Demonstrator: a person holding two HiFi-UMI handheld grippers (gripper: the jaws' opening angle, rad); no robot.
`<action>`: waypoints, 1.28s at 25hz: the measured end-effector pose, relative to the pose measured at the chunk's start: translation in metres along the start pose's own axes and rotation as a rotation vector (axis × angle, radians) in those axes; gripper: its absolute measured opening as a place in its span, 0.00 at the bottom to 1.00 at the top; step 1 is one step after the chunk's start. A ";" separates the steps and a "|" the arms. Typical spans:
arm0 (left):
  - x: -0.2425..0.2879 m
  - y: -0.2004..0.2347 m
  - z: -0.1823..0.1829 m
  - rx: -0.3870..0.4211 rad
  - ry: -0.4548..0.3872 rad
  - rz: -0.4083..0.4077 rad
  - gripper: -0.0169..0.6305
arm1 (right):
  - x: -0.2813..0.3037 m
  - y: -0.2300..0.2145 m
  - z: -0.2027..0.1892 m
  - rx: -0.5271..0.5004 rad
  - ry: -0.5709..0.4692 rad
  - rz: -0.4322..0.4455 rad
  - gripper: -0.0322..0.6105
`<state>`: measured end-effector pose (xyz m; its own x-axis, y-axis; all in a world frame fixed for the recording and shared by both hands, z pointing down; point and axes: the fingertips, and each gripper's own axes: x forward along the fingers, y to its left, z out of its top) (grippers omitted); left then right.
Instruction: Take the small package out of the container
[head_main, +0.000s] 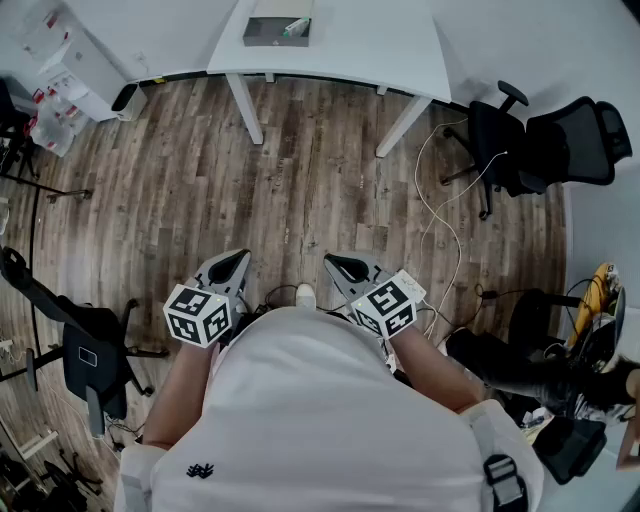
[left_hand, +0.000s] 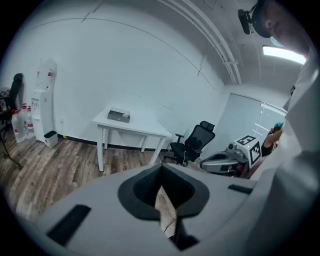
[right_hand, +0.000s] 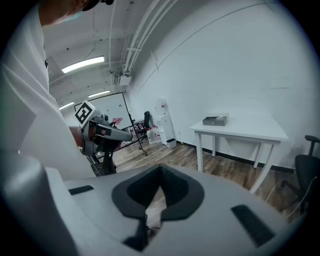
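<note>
- Both tools are held close to our body. The left gripper (head_main: 232, 263) has its fingers (left_hand: 137, 192) pressed together with nothing between them. The right gripper (right_hand: 160, 185) matches it: fingers (right_hand: 185, 192) pressed together, empty.
- The container (head_main: 270, 42) sits on the far surface (head_main: 370, 45), well apart from us across the floor (head_main: 300, 170). A pale item at one end of it (head_main: 296, 27) is probably the small package. It is too small to confirm.
- Risk: a white cable (head_main: 440, 215) loops over the floor to our right, near the chairs (head_main: 520, 145). A step that drifts that way could snag it.
- Risk: reaching in with the fingers pressed together would push the package, not grip it. We judge they need to be spread first.
- Risk: the container looks shallow and light. It may slide on the smooth top or lift with the package unless one gripper steadies it.
- Materials: the container is a low grey rectangular tray. The surface is smooth, matte white, on slanted legs. The floor is wood-grain plank. The finger pads are dark and matte, set in pale grey shells.
</note>
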<state>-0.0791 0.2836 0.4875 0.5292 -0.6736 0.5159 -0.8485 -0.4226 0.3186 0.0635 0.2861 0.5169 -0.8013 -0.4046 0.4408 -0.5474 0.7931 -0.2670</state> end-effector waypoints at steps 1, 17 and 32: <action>0.001 0.000 0.002 0.001 0.001 0.004 0.04 | 0.001 -0.001 0.002 -0.003 -0.002 0.005 0.06; 0.050 0.026 0.038 0.043 0.023 -0.065 0.04 | 0.032 -0.043 0.022 0.025 -0.002 -0.034 0.06; 0.121 0.161 0.146 0.071 0.042 -0.241 0.04 | 0.150 -0.110 0.133 0.091 -0.026 -0.214 0.17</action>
<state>-0.1518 0.0457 0.4852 0.7144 -0.5232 0.4647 -0.6946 -0.6107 0.3803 -0.0284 0.0779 0.4987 -0.6700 -0.5715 0.4738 -0.7239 0.6444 -0.2464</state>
